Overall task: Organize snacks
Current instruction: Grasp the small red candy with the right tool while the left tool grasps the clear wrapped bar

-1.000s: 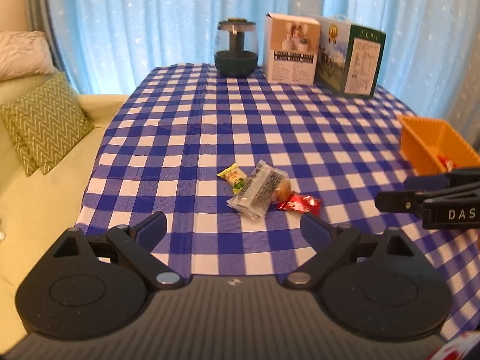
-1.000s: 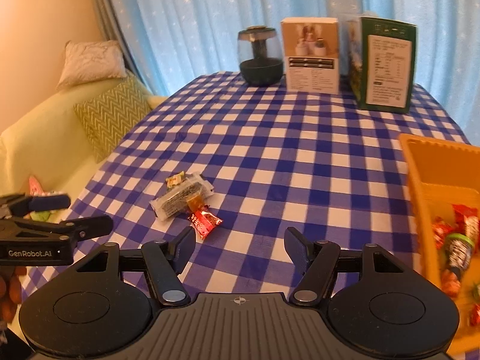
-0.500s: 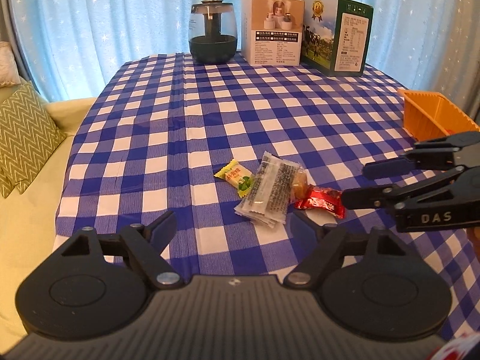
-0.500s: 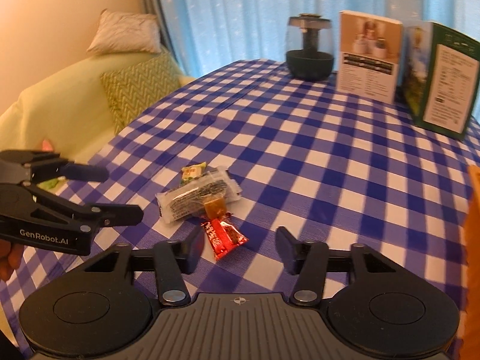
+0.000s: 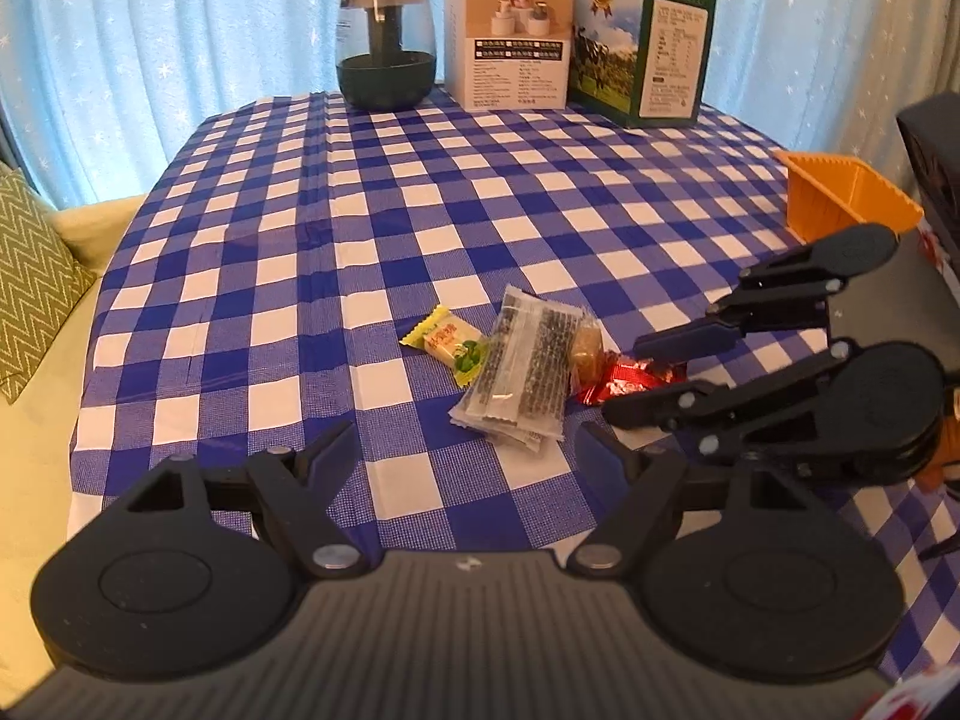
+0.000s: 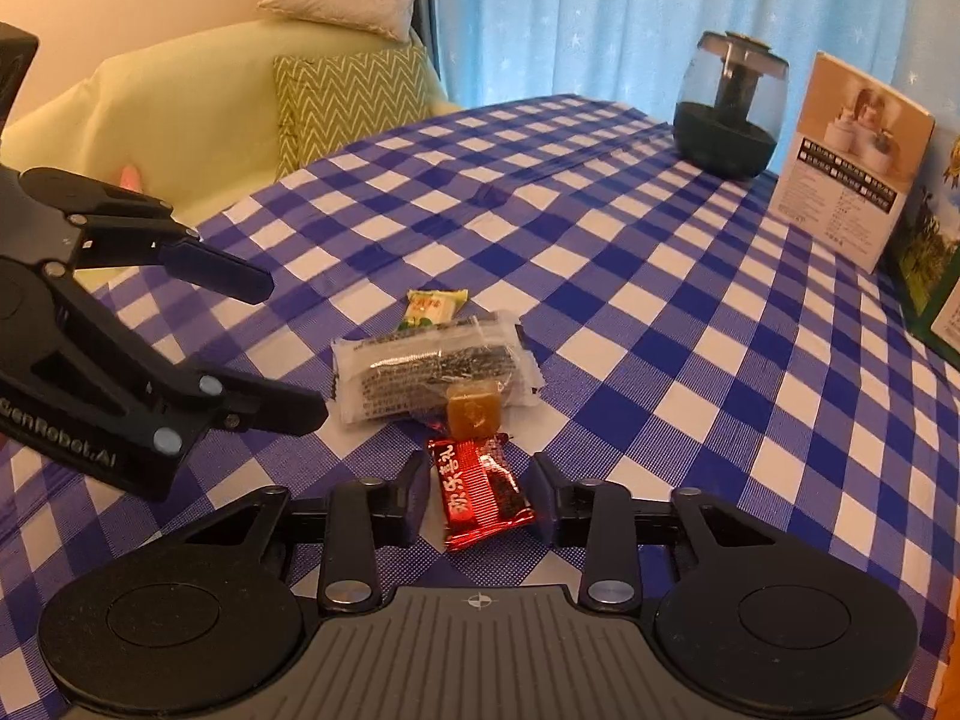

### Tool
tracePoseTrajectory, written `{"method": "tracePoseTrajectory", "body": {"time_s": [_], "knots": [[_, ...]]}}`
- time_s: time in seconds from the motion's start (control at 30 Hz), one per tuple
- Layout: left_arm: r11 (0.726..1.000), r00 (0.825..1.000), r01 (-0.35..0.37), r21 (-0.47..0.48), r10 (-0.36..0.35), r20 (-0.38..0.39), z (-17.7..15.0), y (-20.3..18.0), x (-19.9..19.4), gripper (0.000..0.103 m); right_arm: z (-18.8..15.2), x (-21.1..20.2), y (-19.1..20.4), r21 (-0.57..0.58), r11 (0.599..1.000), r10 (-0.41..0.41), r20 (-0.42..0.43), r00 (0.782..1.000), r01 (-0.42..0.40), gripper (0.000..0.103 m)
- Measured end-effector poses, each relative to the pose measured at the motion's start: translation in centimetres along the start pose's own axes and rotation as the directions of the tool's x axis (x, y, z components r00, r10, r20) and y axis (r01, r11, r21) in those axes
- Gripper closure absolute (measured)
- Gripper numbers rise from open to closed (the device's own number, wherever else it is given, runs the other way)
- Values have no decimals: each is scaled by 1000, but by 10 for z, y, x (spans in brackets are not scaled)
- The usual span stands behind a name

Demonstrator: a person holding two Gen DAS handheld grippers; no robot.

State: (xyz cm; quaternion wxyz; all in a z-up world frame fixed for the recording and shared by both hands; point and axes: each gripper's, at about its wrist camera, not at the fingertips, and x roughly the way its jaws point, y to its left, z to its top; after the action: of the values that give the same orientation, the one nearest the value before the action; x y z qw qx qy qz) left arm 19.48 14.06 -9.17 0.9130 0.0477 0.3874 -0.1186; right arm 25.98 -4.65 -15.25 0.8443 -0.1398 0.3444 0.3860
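Observation:
Several snacks lie in a small pile on the checked tablecloth (image 5: pixel 420 192). They are a yellow-green candy (image 5: pixel 447 342) (image 6: pixel 432 306), a clear packet of dark strips (image 5: pixel 522 372) (image 6: pixel 432 372), an amber candy (image 5: pixel 585 348) (image 6: pixel 474 411) and a red wrapped bar (image 5: pixel 636 375) (image 6: pixel 483 492). My right gripper (image 6: pixel 480 498) (image 5: pixel 627 381) is closing on the red bar, its pads at both long edges, and the bar still rests on the cloth. My left gripper (image 5: pixel 465 450) (image 6: pixel 285 351) is open and narrowing slightly, with the packet's near end just ahead of it, untouched.
An orange basket (image 5: pixel 840 198) stands at the table's right side. At the far edge stand a dark glass jar (image 5: pixel 384 54), a white box (image 5: pixel 510 42) and a green box (image 5: pixel 642 54). A sofa with a zigzag cushion (image 6: pixel 354 102) lies beyond the left edge.
Both grippers have come down and closer to the snack pile. The right jaws narrowed from wide to the red bar's width. The left jaws narrowed a little.

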Motion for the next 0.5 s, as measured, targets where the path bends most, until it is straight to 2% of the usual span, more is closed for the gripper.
{"method": "tracePoseTrajectory", "body": {"time_s": [0.13,0.5], "knots": [[1000,1000,6,11,-6,10,2,-2,6,27,-3,-8,-4,56,998,-6,15,1000,6,77],[996,1000,0,90,-3,24,13,-21,30,44,-27,-48,-34,251,964,-94,35,995,82,77]]}}
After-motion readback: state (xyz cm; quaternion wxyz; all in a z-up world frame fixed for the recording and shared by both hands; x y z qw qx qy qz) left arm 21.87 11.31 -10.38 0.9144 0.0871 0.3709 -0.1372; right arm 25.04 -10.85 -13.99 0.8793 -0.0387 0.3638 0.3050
